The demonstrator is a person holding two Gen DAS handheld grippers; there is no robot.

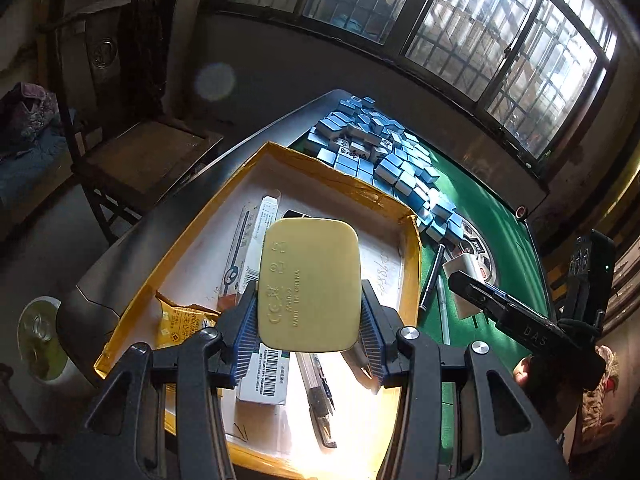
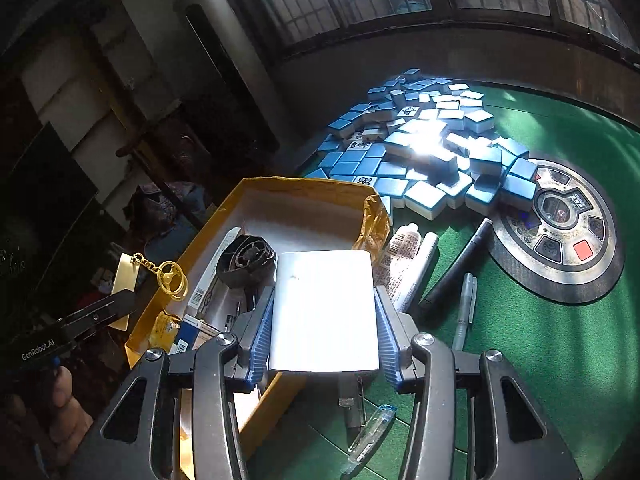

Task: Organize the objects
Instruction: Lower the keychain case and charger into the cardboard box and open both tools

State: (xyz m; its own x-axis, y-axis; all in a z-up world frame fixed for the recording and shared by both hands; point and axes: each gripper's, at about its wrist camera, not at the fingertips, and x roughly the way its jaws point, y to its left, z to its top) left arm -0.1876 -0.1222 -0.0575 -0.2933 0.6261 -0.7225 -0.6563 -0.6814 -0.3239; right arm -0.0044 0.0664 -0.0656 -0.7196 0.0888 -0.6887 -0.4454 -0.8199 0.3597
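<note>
My left gripper (image 1: 309, 316) is shut on a flat yellow case (image 1: 309, 285) with raised lettering, held above the yellow-rimmed cardboard box (image 1: 412, 256). In the right wrist view the same case (image 2: 126, 276) shows with a gold keyring (image 2: 170, 276) hanging from it. My right gripper (image 2: 324, 336) is shut on a white rectangular block (image 2: 324, 312), over the box's right edge (image 2: 256, 188). The box holds a toothpaste carton (image 1: 250, 248), a yellow snack packet (image 1: 180, 320), a barcoded white box (image 1: 266, 376) and a black round part (image 2: 246, 260).
A heap of blue mahjong tiles (image 2: 424, 152) lies on the green table (image 2: 540, 340) behind the box. A black pen (image 2: 456, 264), a white pen (image 2: 466, 308), a white tube (image 2: 404, 264) and a clear pen (image 2: 370, 432) lie right of the box. The round control dial (image 2: 560, 232) sits further right. A wooden chair (image 1: 140, 160) stands left.
</note>
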